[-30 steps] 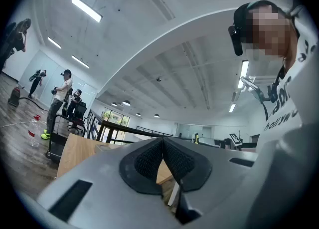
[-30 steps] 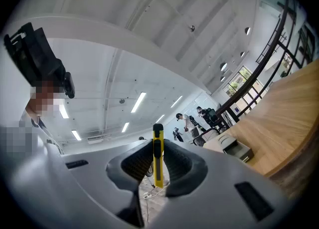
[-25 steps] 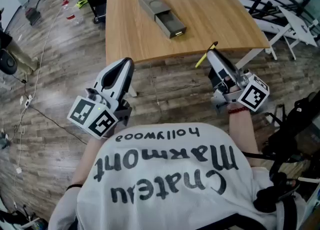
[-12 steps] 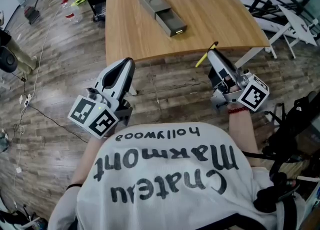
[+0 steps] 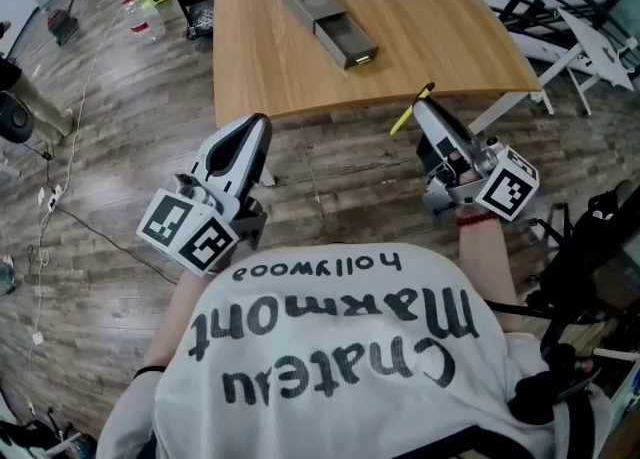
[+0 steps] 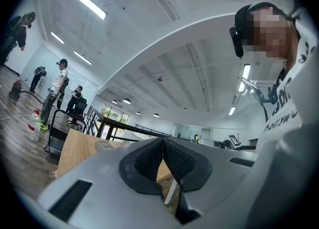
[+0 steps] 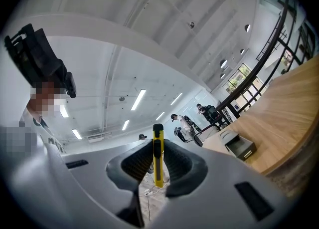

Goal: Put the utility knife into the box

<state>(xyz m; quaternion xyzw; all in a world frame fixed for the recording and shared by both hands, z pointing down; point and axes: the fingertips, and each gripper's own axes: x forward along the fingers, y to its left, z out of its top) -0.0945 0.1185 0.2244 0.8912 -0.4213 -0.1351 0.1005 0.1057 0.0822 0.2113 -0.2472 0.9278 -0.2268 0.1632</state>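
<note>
A grey box (image 5: 328,21) with its drawer pulled open lies on the wooden table (image 5: 420,37), also seen far off as the box (image 7: 239,145) in the right gripper view. My right gripper (image 5: 420,107) hovers in front of the table's near edge, shut on a yellow utility knife (image 5: 410,112) that sticks up between the pads as the knife (image 7: 158,155). My left gripper (image 5: 255,127) hangs below the table's near left edge, shut with nothing between its pads (image 6: 163,160).
The table's white legs (image 5: 500,112) stand near my right gripper. Chairs and metal frames (image 5: 570,17) crowd the right side. Cables (image 5: 60,197) trail over the wooden floor at the left, with people (image 6: 55,93) and a cart far off.
The view has shifted slightly, so the table and box sit a little lower and to the right. Both grippers keep their places and grips.
</note>
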